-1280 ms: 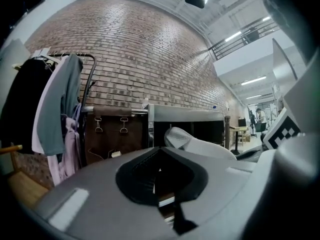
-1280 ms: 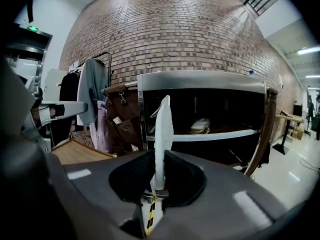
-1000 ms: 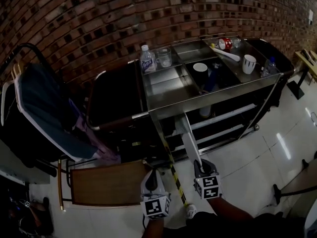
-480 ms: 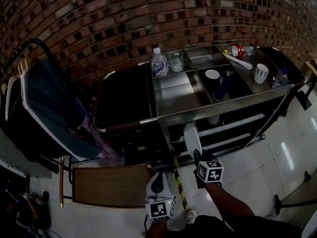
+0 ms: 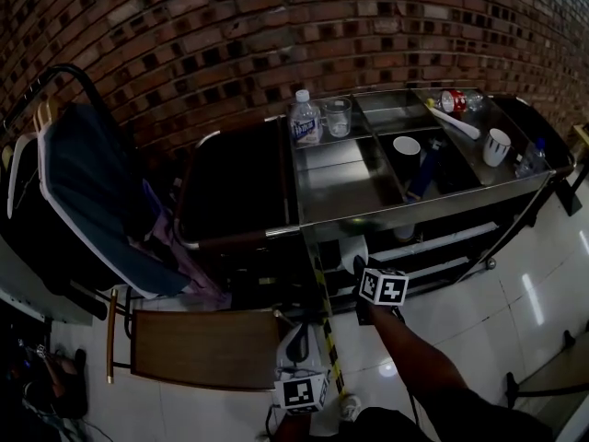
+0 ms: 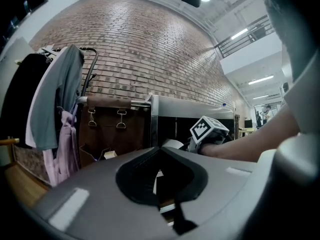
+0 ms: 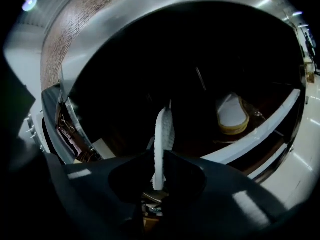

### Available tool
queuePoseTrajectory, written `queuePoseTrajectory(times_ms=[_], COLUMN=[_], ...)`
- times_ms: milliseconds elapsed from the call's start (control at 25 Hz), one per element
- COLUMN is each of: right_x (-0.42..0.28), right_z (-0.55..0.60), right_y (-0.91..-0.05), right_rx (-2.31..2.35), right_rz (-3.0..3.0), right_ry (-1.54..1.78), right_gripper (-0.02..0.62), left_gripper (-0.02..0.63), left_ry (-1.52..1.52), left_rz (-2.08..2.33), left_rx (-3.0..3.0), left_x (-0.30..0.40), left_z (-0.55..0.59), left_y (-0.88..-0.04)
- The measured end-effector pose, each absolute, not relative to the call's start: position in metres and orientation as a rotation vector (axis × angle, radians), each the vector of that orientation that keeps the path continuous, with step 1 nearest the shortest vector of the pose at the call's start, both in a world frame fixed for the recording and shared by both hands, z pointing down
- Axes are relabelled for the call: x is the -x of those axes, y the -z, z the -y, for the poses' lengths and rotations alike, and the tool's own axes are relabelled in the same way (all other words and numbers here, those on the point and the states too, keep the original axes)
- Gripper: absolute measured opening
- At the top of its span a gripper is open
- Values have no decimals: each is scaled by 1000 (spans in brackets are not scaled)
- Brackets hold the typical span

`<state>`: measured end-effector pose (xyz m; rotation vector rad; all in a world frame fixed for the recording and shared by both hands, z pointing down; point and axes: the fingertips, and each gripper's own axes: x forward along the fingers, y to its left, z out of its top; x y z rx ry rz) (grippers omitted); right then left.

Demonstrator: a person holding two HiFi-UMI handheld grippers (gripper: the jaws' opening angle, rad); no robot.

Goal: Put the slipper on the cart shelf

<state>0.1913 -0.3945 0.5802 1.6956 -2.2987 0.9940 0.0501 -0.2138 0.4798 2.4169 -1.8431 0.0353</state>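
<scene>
White slipper [image 7: 164,129] between right gripper [image 7: 159,164] jaws (edge-on)

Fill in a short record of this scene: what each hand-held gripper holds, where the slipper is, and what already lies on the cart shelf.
Right hand-held gripper: shut on a white slipper, held edge-on
Slipper's place: at the mouth of the cart, under its top, not yet set down
Already on shelf: a second white slipper
Left hand-held gripper: shut, nothing between its jaws
Cart top: water bottle, glass, mug
</scene>
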Motion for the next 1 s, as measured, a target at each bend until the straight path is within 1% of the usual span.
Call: queuePoseTrajectory(times_ms=[240, 640, 760, 1000], right_x=[-189, -190, -194, -187], right_z=[418, 435, 437, 443], right_y=[-598, -610, -612, -600], right_rx=[-1698, -1744, -1764, -1695], right_rz=[2243, 2198, 2154, 2127], right_ry=[-996, -1001, -917, -566], right_gripper=[41, 47, 62, 85], left_gripper=[17, 17, 17, 17], left_ry=[-67, -77, -73, -33], left_rz=[1845, 1894, 1894, 1889], left_rx=[-2405, -2357, -2356, -2366], left_x=[-45, -28, -30, -34], left_z=[208, 201, 202, 206], left_y=[-498, -494, -497, -489])
